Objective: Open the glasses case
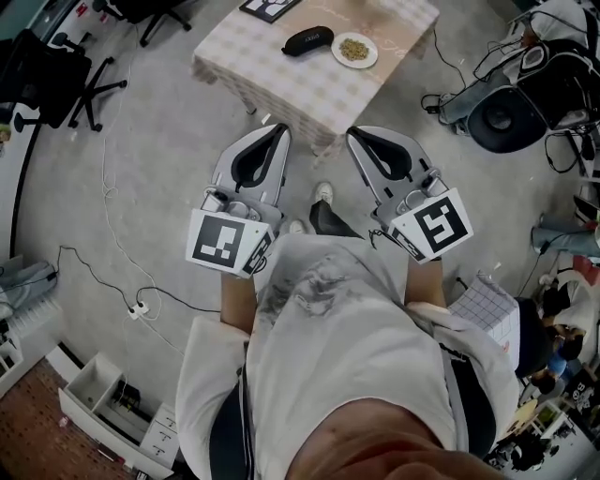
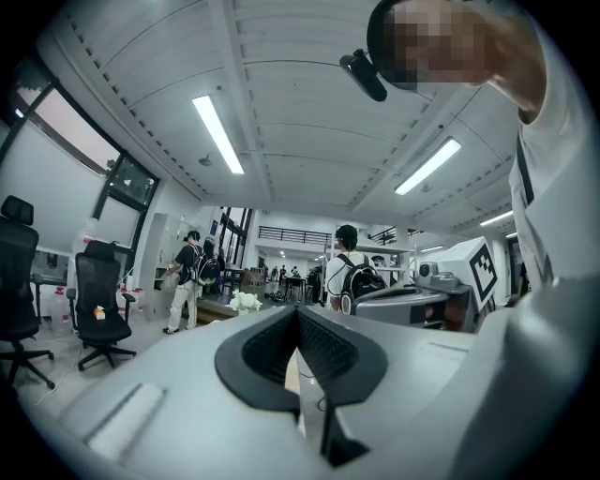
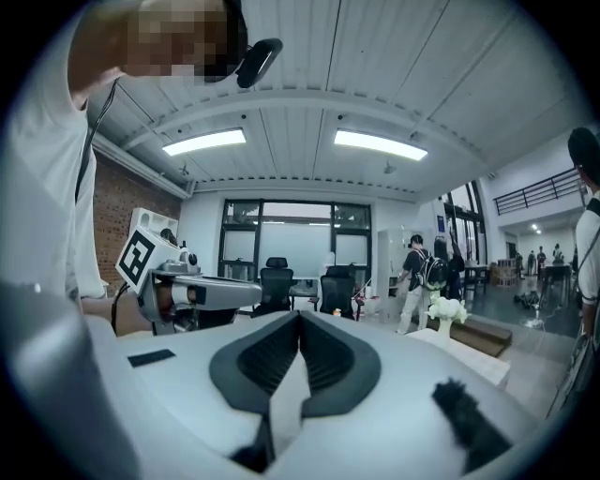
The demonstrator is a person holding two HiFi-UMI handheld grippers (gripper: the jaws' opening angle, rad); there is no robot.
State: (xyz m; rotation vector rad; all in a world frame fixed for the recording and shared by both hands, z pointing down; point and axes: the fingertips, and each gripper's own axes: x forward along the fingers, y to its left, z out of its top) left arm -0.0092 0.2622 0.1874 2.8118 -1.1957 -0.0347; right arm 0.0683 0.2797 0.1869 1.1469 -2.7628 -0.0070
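The black glasses case (image 1: 307, 40) lies closed on a table with a checked cloth (image 1: 281, 80), at the top of the head view. Beside it on the right is a white plate (image 1: 354, 50) of food. My left gripper (image 1: 281, 129) and right gripper (image 1: 353, 134) are held side by side over the floor, short of the table's near corner. Both are shut and hold nothing. In the left gripper view the left gripper (image 2: 297, 309) has its jaws pressed together; the right gripper view shows the same for the right gripper (image 3: 299, 314). Neither gripper view shows the case.
Black office chairs (image 1: 56, 75) stand at the left. A cable and a power strip (image 1: 141, 307) lie on the floor. Dark equipment and wires (image 1: 511, 117) crowd the right side. A marker board (image 1: 267, 7) lies on the table's far edge. People walk far off in the room (image 2: 349, 262).
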